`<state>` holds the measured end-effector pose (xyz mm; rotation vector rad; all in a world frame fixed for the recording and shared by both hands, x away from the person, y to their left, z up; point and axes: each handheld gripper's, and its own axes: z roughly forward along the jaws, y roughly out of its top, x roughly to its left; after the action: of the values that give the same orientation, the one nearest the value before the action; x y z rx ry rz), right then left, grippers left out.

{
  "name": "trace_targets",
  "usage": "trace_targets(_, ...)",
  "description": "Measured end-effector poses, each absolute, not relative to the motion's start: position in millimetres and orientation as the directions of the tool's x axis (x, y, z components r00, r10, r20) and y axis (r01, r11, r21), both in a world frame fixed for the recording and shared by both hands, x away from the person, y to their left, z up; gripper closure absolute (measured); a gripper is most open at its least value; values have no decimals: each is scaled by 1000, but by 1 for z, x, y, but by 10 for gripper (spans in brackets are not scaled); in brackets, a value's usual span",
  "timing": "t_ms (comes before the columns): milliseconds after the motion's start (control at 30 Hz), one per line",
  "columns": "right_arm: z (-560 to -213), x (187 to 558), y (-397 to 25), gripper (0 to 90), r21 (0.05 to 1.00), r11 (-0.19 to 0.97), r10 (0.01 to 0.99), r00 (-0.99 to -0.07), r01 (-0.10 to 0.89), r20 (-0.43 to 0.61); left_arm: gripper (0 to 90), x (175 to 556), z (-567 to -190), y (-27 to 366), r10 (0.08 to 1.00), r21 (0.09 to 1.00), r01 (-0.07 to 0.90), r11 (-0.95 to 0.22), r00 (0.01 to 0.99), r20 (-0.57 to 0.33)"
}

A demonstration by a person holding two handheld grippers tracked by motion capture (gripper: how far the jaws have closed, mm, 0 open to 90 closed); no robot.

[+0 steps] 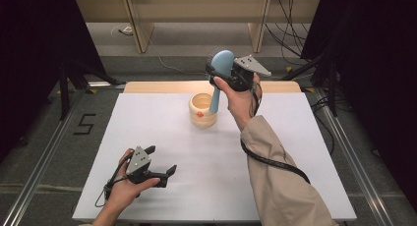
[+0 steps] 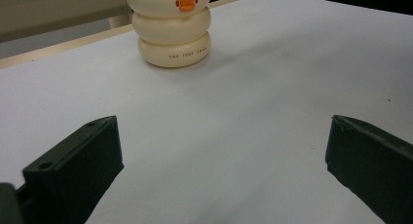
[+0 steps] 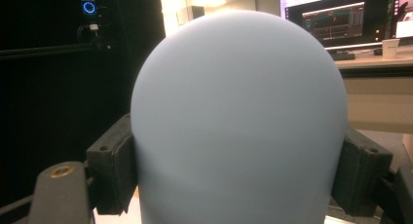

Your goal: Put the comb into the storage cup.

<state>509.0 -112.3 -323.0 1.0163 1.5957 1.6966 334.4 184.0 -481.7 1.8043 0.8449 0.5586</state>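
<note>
One blue brush (image 1: 220, 73) is clamped by its head in the right gripper (image 1: 227, 72), handle pointing down toward the cream cup (image 1: 202, 109) just below it, while the left gripper (image 1: 156, 166) rests wide open, far away.

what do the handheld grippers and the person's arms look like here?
Both grippers are black with two blocky jaws and a grey three-cornered plate on top: left gripper, right gripper. A black cable trails from the right one over a beige sleeve. The left forearm is unsleeved.
</note>
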Motion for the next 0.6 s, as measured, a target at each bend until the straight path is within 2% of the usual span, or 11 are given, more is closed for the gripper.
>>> trace_targets(600, -321, 511, -106, 206, 991, -111, 831, -539, 76, 135, 0, 334, -482, 184, 763, 929, 289, -230, 647, -13)
